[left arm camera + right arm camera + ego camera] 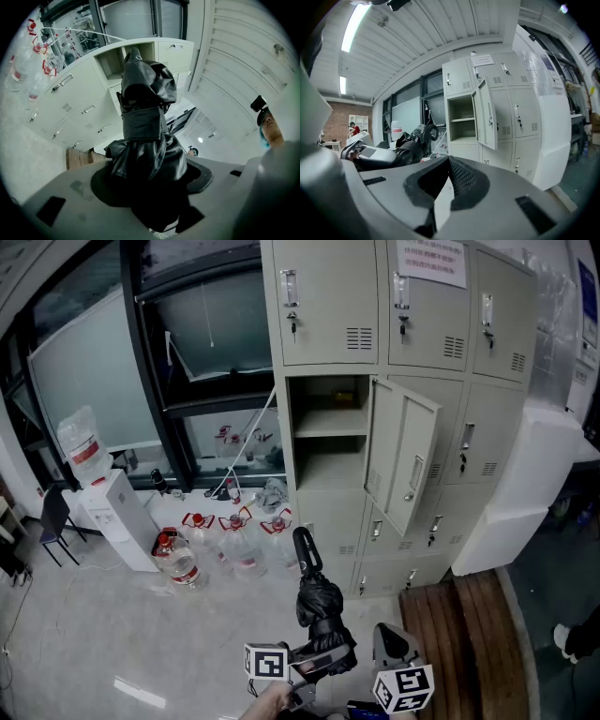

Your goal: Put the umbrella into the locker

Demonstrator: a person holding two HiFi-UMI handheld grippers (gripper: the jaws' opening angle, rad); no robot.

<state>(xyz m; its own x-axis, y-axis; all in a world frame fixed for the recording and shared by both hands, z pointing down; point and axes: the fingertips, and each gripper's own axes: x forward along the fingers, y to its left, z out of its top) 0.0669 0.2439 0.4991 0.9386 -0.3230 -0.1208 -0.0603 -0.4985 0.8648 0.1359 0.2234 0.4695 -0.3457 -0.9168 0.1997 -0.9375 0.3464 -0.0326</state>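
1. Head view.
   - The locker [330, 442] has one compartment open, with a shelf across it. Its door [403, 465] swings out on the compartment's right side.
   - The umbrella [317, 601] is folded and black. It sits low in front of the locker, well apart from the open compartment, with its hooked handle towards it.
   - The left gripper [326, 652] clamps the umbrella's lower end.
   - The right gripper [392, 638] is just beside it, also short of the locker, and carries nothing.

2. Left gripper view.
   - The jaws pinch the bunched canopy fabric, and the umbrella [145, 136] runs straight out from between them.
   - The handle tip lines up with the open compartment [112, 61] beyond it and is not yet inside.
   - The grip looks seated well back on the fabric, not at the tips.

3. Right gripper view.
   - The jaws are pressed together with nothing between them.
   - The umbrella [410, 145] lies off to the left of the locker, and the open compartment [461, 115] is unobstructed.

4. Judgement on the step in hand, the carry to the locker.
   - Keep the clamp firm, since soft fabric may slip.
   - Lead with the handle end into the taller bay below the shelf.
   - Approach from the left of the door, so that the umbrella does not knock it.
   - Release only once the umbrella rests on the compartment floor.
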